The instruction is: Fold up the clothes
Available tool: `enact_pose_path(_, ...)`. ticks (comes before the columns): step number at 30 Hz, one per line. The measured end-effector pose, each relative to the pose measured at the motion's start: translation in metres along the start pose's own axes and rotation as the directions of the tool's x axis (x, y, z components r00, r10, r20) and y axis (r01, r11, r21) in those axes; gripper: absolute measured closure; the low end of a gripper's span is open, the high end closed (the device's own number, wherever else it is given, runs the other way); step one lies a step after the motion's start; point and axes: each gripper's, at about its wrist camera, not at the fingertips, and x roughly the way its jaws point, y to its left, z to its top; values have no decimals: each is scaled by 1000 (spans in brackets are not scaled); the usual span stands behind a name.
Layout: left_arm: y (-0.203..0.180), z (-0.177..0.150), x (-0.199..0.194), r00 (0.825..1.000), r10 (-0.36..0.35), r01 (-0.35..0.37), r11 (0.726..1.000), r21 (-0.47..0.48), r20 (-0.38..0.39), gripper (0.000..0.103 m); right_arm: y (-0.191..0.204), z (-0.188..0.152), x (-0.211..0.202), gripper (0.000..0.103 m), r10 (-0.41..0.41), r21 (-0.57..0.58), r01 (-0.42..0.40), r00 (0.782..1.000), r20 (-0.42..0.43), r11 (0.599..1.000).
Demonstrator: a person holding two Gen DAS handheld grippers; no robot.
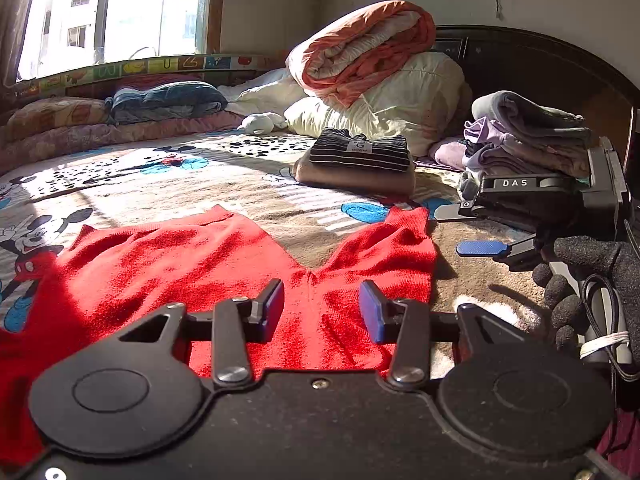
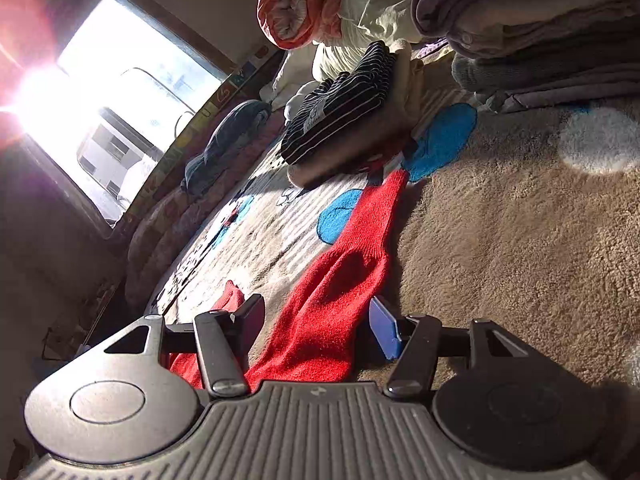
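A pair of red knit trousers (image 1: 192,264) lies flat on the cartoon-print bedspread (image 1: 160,176), its two legs spread apart in a V. My left gripper (image 1: 322,308) hovers open just above the crotch seam, nothing between its blue pads. My right gripper (image 1: 460,230) shows at the right of the left wrist view, open, beside the end of the right trouser leg (image 1: 404,236). In the right wrist view the right gripper (image 2: 316,324) is tilted and open, with the red trouser leg (image 2: 340,280) lying between its fingers, not pinched.
A striped black top (image 1: 360,150) rests on a folded tan garment (image 1: 356,178) behind the trousers. A pile of purple and grey clothes (image 1: 528,140) sits at right. Rolled quilts (image 1: 368,48) and pillows line the headboard. A gloved hand (image 1: 592,280) holds the right gripper.
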Motion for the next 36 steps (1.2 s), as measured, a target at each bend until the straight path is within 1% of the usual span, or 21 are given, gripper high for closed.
enact_pose_path(3,-18,-6,25,999,-20,21,999,36,-35,69,-23,24,25,43,-50,30,50,999,-8,998)
enact_pose_path(5,-25,-12,39,998,-30,33,998,49,-63,69,-34,39,40,44,-62,41,62,998,0,997)
enact_pose_path(9,-38,-30,56,990,-44,59,992,111,-134,71,-42,59,66,43,-29,12,29,999,-14,1000)
enact_pose_path(12,-37,-39,63,986,-53,73,989,126,-160,71,-40,66,84,46,12,-30,-14,998,-62,999)
enact_pose_path(13,-35,-40,64,985,-60,81,989,122,-163,71,-39,67,90,62,27,-43,-30,996,-87,999)
enact_pose_path(14,-34,-38,65,983,-67,87,990,114,-169,71,-37,68,95,83,41,-55,-47,993,-112,997)
enact_pose_path(15,-33,-37,66,982,-73,93,990,108,-175,71,-34,69,99,92,42,-77,-53,991,-129,996)
enact_pose_path(16,-32,-37,66,981,-77,97,990,105,-179,71,-28,70,97,96,48,-100,-60,991,-124,993)
enact_pose_path(19,-31,-38,65,979,-84,104,990,98,-188,71,-11,85,87,97,131,-137,-138,990,-62,981)
enact_pose_path(20,-30,-38,65,978,-86,105,990,92,-191,71,-6,88,91,97,105,-178,-116,992,-69,977)
enact_pose_path(21,-30,-38,65,977,-87,106,991,87,-194,71,-4,88,99,97,42,-221,-61,995,-88,973)
enact_pose_path(23,-31,-37,65,976,-88,108,990,90,-199,71,-9,84,114,97,-61,-274,18,987,-148,962)
enact_pose_path(24,-31,-37,65,976,-90,110,989,94,-200,71,-11,82,114,96,-86,-280,43,986,-144,959)
enact_pose_path(25,-31,-37,65,975,-93,114,989,94,-202,71,-12,81,110,96,-92,-273,57,989,-118,960)
enact_pose_path(27,-29,-37,65,973,-104,124,989,84,-208,71,-13,83,102,82,-126,-251,108,990,-59,962)
enact_pose_path(28,-28,-36,65,972,-107,127,989,82,-210,71,-13,83,98,65,-153,-255,140,988,-28,957)
enact_pose_path(29,-28,-36,64,971,-109,128,988,81,-211,71,-10,82,92,61,-171,-277,163,985,-5,947)
enact_pose_path(30,-28,-37,64,971,-110,130,988,80,-211,71,-5,80,87,61,-175,-300,170,984,11,938)
enact_pose_path(31,-28,-37,63,971,-111,131,988,80,-209,71,2,77,81,61,-164,-322,161,986,19,933)
enact_pose_path(33,-29,-37,61,972,-114,133,988,81,-206,71,18,66,68,61,-110,-366,108,994,16,924)
enact_pose_path(36,-33,-36,53,969,-129,151,984,93,-211,66,50,35,46,61,-2,-436,-17,999,-42,900)
